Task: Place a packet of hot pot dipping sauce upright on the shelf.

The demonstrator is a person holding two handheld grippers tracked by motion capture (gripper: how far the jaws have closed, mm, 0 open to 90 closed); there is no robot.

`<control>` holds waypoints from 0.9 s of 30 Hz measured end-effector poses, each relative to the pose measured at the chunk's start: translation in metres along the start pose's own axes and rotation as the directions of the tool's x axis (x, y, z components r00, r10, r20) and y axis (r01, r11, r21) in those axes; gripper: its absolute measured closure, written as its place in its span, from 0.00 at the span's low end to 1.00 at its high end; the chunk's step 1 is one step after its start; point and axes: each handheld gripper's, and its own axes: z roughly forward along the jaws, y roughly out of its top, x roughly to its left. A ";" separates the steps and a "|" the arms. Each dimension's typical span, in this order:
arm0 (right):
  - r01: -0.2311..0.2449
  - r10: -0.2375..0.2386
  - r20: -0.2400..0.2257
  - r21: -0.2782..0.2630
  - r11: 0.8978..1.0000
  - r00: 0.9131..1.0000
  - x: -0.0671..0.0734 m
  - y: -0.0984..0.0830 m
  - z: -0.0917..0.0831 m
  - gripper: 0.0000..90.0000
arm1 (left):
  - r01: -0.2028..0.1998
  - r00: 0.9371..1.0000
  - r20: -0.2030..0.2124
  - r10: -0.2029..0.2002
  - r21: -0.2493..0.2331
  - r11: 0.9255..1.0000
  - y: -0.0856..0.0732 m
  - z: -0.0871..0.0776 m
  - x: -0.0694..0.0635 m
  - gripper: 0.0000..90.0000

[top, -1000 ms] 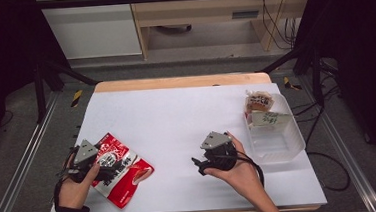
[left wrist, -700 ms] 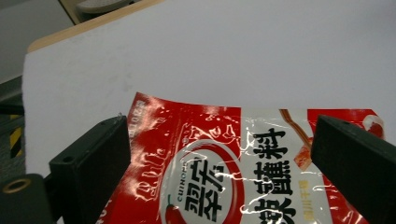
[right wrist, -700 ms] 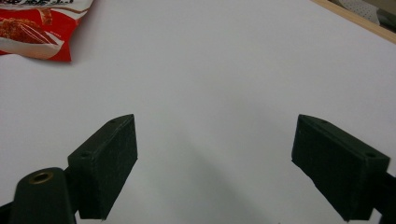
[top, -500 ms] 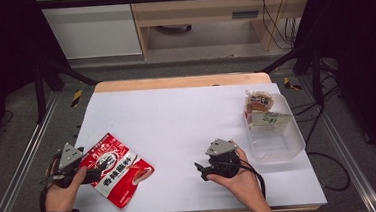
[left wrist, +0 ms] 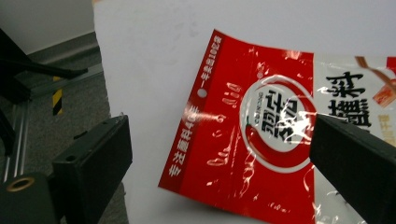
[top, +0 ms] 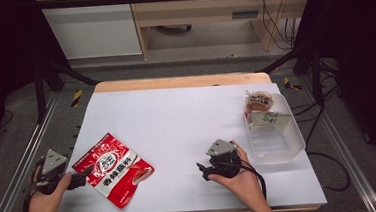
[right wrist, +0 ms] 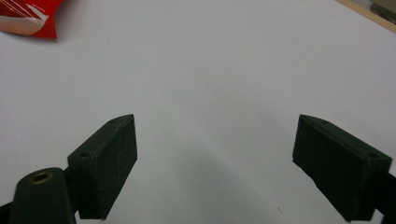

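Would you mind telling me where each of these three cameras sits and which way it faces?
High view: fixed above the person's side, looking forward and down on the white table; shows both hands, the left gripper and the right gripper.
Left gripper view: rides the left gripper, looking between its open jaws at the red packet and the table's edge.
Right gripper view: rides the right gripper, looking between its open jaws over bare table, with the packet's corner at top left.
Shared: the red packet appears in all three views.
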 end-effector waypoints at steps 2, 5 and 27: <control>0.003 -0.003 -0.001 0.010 1.000 1.000 0.000 0.000 0.001 0.16 | 0.004 1.000 -0.001 -0.004 0.008 1.000 -0.002 0.001 0.003 0.07; 0.007 -0.007 -0.002 0.016 1.000 1.000 0.001 -0.001 0.002 0.16 | 0.010 1.000 0.009 -0.010 0.013 1.000 -0.004 0.003 0.006 0.08; 0.047 -0.047 0.005 0.059 0.997 0.999 0.005 -0.002 0.008 0.16 | 0.010 0.998 0.055 -0.017 0.127 0.992 -0.009 0.025 0.010 0.17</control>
